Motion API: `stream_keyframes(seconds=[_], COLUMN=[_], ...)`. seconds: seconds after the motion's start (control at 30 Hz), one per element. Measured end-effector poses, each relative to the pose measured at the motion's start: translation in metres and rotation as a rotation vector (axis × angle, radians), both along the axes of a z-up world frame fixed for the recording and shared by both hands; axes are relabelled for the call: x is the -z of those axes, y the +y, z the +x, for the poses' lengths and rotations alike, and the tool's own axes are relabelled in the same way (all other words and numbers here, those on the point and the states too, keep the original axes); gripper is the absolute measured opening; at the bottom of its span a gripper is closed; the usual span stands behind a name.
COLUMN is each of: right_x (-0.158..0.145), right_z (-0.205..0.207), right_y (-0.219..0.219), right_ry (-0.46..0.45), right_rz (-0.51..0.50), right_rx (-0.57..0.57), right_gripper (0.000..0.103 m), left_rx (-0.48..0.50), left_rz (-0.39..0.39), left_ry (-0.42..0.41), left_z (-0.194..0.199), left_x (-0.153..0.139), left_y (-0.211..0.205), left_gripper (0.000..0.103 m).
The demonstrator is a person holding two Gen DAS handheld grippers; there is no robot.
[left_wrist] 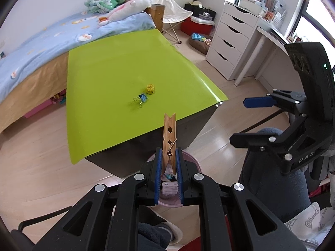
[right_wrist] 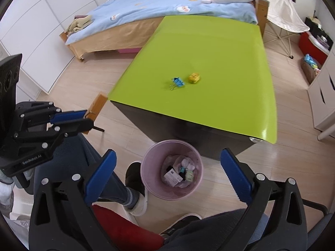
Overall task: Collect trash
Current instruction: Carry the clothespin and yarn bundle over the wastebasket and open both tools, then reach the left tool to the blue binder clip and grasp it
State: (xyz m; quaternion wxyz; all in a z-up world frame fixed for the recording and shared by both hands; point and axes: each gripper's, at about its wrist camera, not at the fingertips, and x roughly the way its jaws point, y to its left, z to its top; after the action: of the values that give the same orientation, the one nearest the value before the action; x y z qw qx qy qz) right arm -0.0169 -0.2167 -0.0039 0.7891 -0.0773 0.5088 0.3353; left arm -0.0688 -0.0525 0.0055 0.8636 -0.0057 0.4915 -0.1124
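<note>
My left gripper (left_wrist: 169,159) is shut on a wooden clothespin (left_wrist: 169,137) and holds it upright above the pink trash bin (left_wrist: 193,163). In the right wrist view the left gripper (right_wrist: 83,118) shows at the left with the clothespin (right_wrist: 96,106). My right gripper (right_wrist: 167,167) is open and empty above the pink trash bin (right_wrist: 146,177), which holds paper scraps. It also shows in the left wrist view (left_wrist: 240,121). A blue binder clip (left_wrist: 142,98) (right_wrist: 177,82) and a yellow crumpled ball (left_wrist: 150,88) (right_wrist: 194,77) lie on the green table (left_wrist: 125,67) (right_wrist: 209,52).
A bed (left_wrist: 41,41) with a blue quilt and plush toys stands behind the table. A white drawer unit (left_wrist: 232,41) and desk are at the right. A folding chair (left_wrist: 173,10) stands at the back. The person's legs and slippered foot (right_wrist: 136,188) are beside the bin.
</note>
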Motion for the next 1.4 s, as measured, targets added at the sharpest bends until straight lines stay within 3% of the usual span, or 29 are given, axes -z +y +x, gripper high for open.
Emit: stream_keyframes(seconds=[0.13, 0.23, 0.27, 0.37, 0.43, 0.67, 1.1, 1.4], right_x=[-0.006, -0.008, -0.009, -0.008, -0.008, -0.004, -0.003, -0.004], right_z=[-0.001, -0.001, -0.001, 0.0, 0.0, 0.0, 0.003, 0.014], right_y=[-0.01, -0.017, -0.018, -0.022, -0.023, -0.023, -0.018, -0.014], right_ry=[-0.012, -0.014, -0.014, -0.011, -0.009, 0.002, 0.01, 0.01], right_rz=[0.004, 0.014, 0.015, 0.021, 0.023, 0.03, 0.037, 0.039], right_rx=[0.021, 0.035, 0.039, 0.051, 0.053, 0.056, 0.053, 0.052], right_gripper=[0.098, 0.099, 0.099, 0.099, 0.099, 0.1, 0.1, 0.1], left_rx=[0.036, 0.058, 0.057, 0.032, 0.008, -0.045, -0.084, -0.099], left_rz=[-0.006, -0.018, -0.013, -0.028, -0.023, -0.02, -0.041, -0.06], left_ry=[0.014, 0.02, 0.018, 0.014, 0.0, 0.015, 0.019, 0.02], left_z=[0.004, 0.006, 0.007, 0.01, 0.01, 0.011, 0.018, 0.05], left_x=[0.002, 0.004, 0.004, 0.007, 0.006, 0.008, 0.008, 0.008], left_y=[-0.01, -0.014, -0.015, -0.012, -0.008, 0.002, 0.014, 0.024], left_gripper=[0.013, 0.023, 0.039, 0.073, 0.087, 0.095, 0.095, 0.095])
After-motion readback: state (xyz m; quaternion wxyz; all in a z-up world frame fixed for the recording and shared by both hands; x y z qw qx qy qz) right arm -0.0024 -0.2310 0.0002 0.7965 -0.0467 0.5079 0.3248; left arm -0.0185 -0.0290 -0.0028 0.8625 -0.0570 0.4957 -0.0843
